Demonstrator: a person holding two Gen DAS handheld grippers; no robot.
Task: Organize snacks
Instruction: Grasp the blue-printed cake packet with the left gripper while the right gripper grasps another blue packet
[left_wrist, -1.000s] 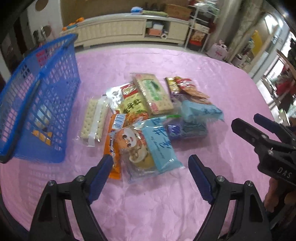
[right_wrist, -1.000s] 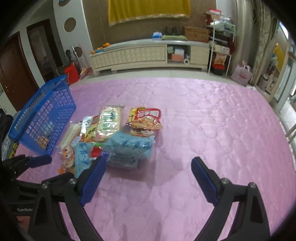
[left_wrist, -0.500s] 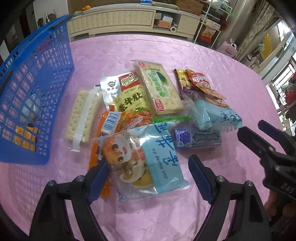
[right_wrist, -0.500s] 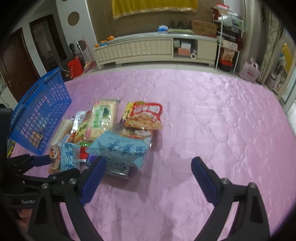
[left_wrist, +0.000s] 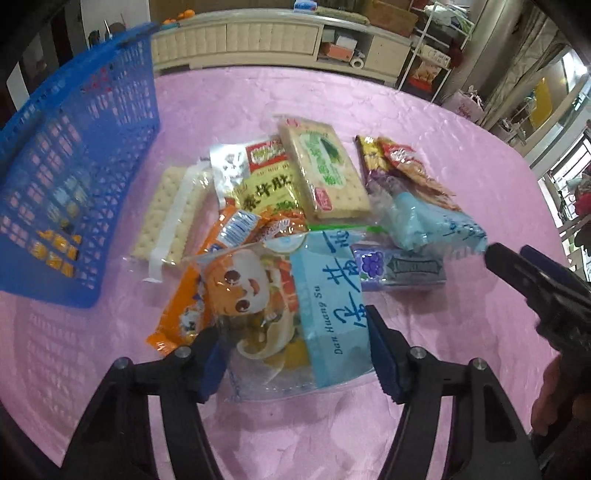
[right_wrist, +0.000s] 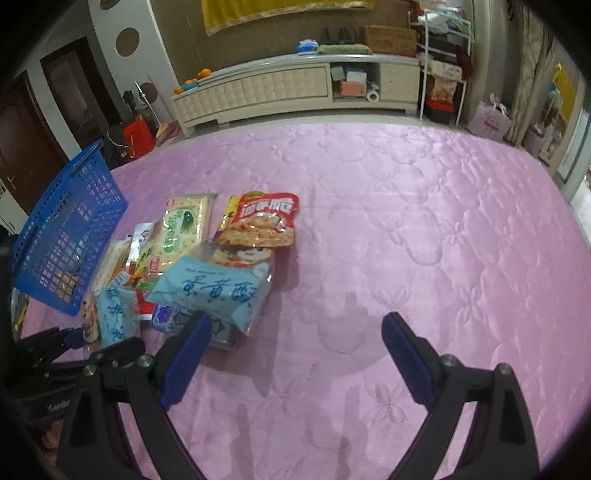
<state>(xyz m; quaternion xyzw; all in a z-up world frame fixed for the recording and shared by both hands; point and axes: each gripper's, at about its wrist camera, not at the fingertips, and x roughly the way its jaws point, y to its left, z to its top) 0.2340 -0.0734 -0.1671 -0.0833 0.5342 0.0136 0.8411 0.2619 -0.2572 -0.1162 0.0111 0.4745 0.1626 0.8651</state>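
Closing on: the left gripper (left_wrist: 293, 349) has its jaws narrowing around the clear cartoon-face packet (left_wrist: 266, 314), which lies between the two blue fingers (left_wrist: 384, 354); whether the pads already press it I cannot tell.
Left wrist view, ahead of the fingers: the snack pile sits on the pink quilted bench (left_wrist: 424, 387). An orange wrapper (left_wrist: 192, 295) lies partly under the packet, just outside the left finger.
Left wrist view, further ahead: a green cracker pack (left_wrist: 325, 170), a yellow pouch (left_wrist: 266, 181), a white cracker sleeve (left_wrist: 170, 214), a purple grape box (left_wrist: 399, 271) and a pale blue bag (left_wrist: 432, 221) crowd together.
Left wrist view, far left of the fingers: the blue basket (left_wrist: 74, 166) stands tilted, with a few small items inside.
Right wrist view: the right gripper (right_wrist: 295, 354) hangs wide open with nothing between its fingers, only bare bench. The pile lies ahead and left of its left finger; a red pouch (right_wrist: 266, 221) tops it.
Risk, thin film: the packet is slippery and flat, so the pads may pinch only loose edge and let it slide out on lifting.
Risk, overlap: the orange wrapper could drag along or be nipped too, since it touches the packet.
Risk, crowding: the right gripper, just beside the pile, could knock the grape box.
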